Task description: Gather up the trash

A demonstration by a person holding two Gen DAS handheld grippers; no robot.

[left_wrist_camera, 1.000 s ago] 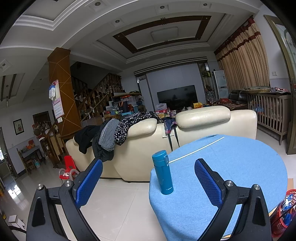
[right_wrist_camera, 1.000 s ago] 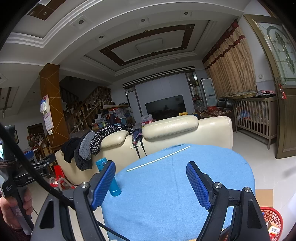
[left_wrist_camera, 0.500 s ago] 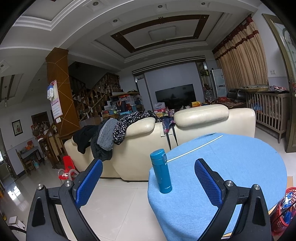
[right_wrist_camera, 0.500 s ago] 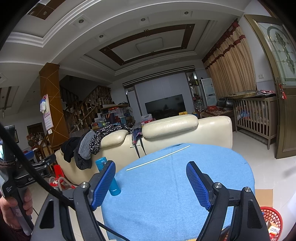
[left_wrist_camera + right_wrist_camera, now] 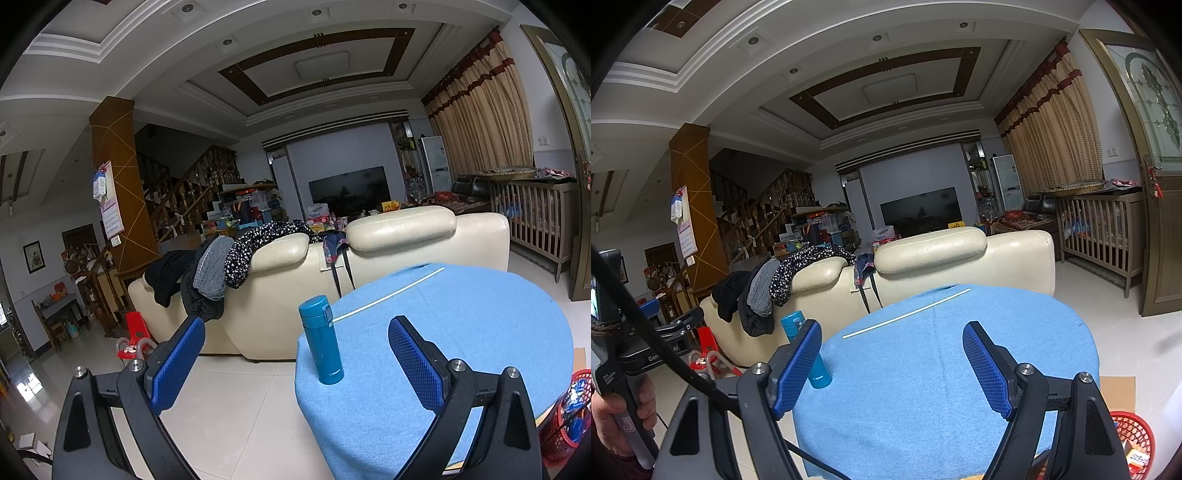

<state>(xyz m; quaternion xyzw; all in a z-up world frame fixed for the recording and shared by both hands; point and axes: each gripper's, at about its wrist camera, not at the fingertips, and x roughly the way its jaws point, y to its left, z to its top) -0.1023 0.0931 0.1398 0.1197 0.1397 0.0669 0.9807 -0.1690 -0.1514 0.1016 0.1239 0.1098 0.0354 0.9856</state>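
Observation:
A thin white stick [image 5: 388,295] lies across the far side of a round table with a blue cloth [image 5: 461,332]; it also shows in the right wrist view [image 5: 905,314]. A blue flask [image 5: 321,339] stands upright near the table's left edge, partly hidden behind my right gripper's left finger in the right wrist view [image 5: 794,325]. My left gripper [image 5: 295,362] is open and empty, held before the table's left edge. My right gripper [image 5: 890,365] is open and empty above the near part of the cloth [image 5: 923,369].
A red basket with trash stands on the floor at the table's right [image 5: 569,413], also low right in the right wrist view [image 5: 1134,439]. A cream sofa [image 5: 369,266] draped with clothes stands behind the table. White tiled floor [image 5: 229,406] lies left.
The left wrist view has shifted slightly, with the flask and table drifting a little left and down. The right gripper has barely moved. Both grippers stay open.

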